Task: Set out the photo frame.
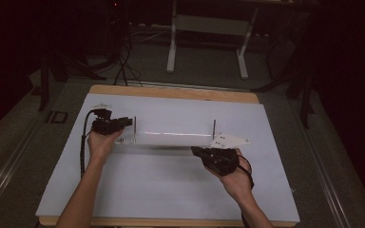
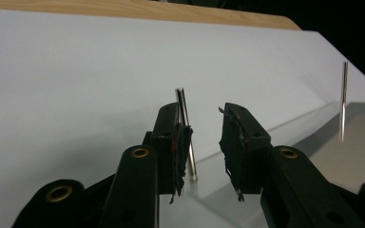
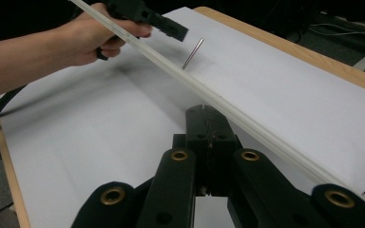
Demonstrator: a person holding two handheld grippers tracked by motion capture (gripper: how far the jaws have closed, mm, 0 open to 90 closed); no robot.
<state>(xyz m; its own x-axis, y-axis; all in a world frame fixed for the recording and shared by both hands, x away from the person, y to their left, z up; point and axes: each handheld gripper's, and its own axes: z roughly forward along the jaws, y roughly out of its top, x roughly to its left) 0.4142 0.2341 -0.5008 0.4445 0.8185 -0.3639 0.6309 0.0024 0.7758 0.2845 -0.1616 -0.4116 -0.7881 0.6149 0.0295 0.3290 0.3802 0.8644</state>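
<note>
- Lying across the middle of the worktop, on the white sheet: a long clear plate, its length parallel to the far edge.
- Standing upright at either end of it: a left pin toward the worktop's left edge and a right pin toward its right edge.
- Left tongs released, jaws spread, with the left pin in the gap, hard by one pad and well off the other; no squeeze on it.
- Right tongs clenched tight at the plate's near long edge, close to the right pin's end; cannot tell whether the thin edge is pinched between the pads or merely passes their tips.
- Step in hand, by the look of it: letting go of the left pin, already seated in its hole, with the plate steadied at the other end.
- Next move calls for backing the left tongs straight off along their own line, without brushing the pin sideways and tipping it.
- Calls also for a steady right hand until the left tongs are away, since any lift or twist of the plate would likely rock both pins.
</note>
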